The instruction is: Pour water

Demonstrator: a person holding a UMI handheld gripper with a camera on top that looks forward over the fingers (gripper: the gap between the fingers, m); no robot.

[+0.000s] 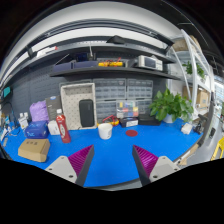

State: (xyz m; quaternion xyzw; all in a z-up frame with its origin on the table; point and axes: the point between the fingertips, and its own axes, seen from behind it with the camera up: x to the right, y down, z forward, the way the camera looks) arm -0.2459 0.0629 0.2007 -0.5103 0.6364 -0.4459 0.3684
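Note:
My gripper (112, 162) is open, its two magenta-padded fingers (80, 160) spread wide above the blue table (110, 160), with nothing between them. Well beyond the fingers stands a white cup (105, 130) on the blue surface. To its right lies a small red dish or lid (131, 131), and just behind the cup stand a few small containers (124, 119). A red bottle (63, 127) stands further left.
A brown box (34, 149) sits on the table's left side, with a blue container (36, 130) and a purple pack (39, 111) behind it. A white appliance (79, 104) stands at the back. A green plant (170, 104) is at the right. Shelves hang above.

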